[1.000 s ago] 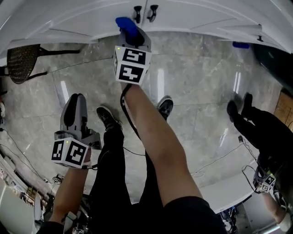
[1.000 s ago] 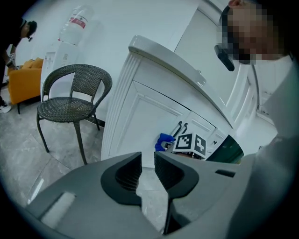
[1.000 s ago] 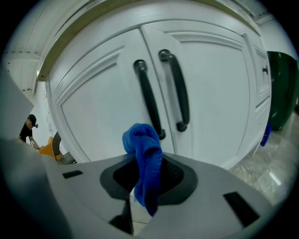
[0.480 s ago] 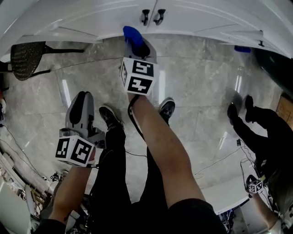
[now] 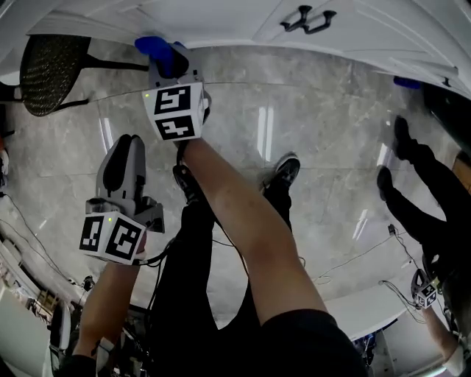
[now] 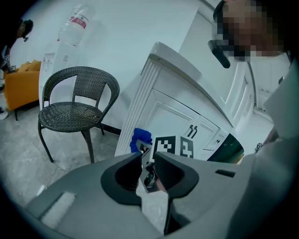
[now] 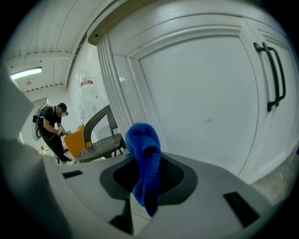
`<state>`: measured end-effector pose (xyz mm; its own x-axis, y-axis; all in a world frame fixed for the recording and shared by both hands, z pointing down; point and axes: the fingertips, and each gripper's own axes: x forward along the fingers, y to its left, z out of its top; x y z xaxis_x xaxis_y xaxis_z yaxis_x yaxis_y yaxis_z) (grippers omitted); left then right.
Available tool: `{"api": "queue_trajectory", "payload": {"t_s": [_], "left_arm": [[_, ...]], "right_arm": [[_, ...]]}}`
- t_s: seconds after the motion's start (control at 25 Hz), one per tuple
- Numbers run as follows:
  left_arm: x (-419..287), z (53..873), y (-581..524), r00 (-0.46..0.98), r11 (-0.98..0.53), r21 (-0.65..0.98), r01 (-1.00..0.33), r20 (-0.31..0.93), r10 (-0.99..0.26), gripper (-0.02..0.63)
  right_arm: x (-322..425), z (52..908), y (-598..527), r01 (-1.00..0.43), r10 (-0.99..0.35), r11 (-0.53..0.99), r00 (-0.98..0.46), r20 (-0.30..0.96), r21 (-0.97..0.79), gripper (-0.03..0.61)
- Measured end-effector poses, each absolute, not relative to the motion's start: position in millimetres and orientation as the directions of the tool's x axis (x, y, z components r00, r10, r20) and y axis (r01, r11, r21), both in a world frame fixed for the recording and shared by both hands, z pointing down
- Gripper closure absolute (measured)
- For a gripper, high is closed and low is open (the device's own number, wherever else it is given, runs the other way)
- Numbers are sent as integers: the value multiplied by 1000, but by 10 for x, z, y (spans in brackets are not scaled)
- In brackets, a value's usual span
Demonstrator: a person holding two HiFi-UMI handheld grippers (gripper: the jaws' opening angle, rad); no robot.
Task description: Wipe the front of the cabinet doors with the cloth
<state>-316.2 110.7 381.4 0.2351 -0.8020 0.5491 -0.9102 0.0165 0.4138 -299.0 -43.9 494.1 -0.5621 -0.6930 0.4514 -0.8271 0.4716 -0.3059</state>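
Two grippers are in play, and only one is working. The right gripper (image 5: 171,65) is clenched on the blue cloth (image 7: 144,154), which stands up out of its jaws as one bunched fold. It's aimed at the left cabinet door (image 7: 201,102), near that door's left edge. Whether cloth meets paint, I can't tell. The left gripper (image 6: 147,170) hangs back over the floor, jaws drawn together on nothing.

Risk from here, as I judge it: the pinch takes only a narrow fold, so dragging across the panel could tug the cloth free. Press too hard and the bare jaw tips may scrape the door. Drift further left and the wipe runs off onto the corner post.

Count: one cloth, two doors, two dark handles (image 5: 307,18), one wicker chair (image 6: 74,107).
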Motion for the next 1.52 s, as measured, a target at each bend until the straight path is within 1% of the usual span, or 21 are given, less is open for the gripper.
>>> {"api": "queue_trajectory", "payload": {"t_s": [0.16,0.36,0.6,0.88,1.08,1.24,1.36,1.52], "left_arm": [[-3349,3951,1234,216,44,405,-913,572,-791,526],[-3254,4097,1405,211,74,410,-909,606,-767,526],[-2960,4103,1185,224,46,402,-914,597,-770,526],[-2313,4176,1094,266,31,436,-900,603,-752,526],[-2016,4182,1059,291,30,464,-885,604,-742,526],[-1989,4162,1024,299,20,465,-885,602,-741,526],[-2069,4127,1011,291,25,465,-885,594,-750,526],[-2280,4102,1068,281,34,465,-885,590,-757,526]], "right_arm": [[-3062,5155,-561,-843,-688,435,-538,487,-317,499],[-2844,5225,-629,-851,-688,433,-526,501,-299,499],[-2059,5315,-814,-892,-722,348,-451,524,-289,499],[-1013,5544,-933,-932,-732,252,-360,578,-261,499],[-713,5504,-940,-933,-739,268,-359,570,-240,497],[-424,5600,-909,-953,-750,166,-288,595,-253,497],[-406,5617,-851,-957,-749,147,-272,604,-249,497],[-761,5661,-682,-948,-727,182,-310,613,-263,497]]}}
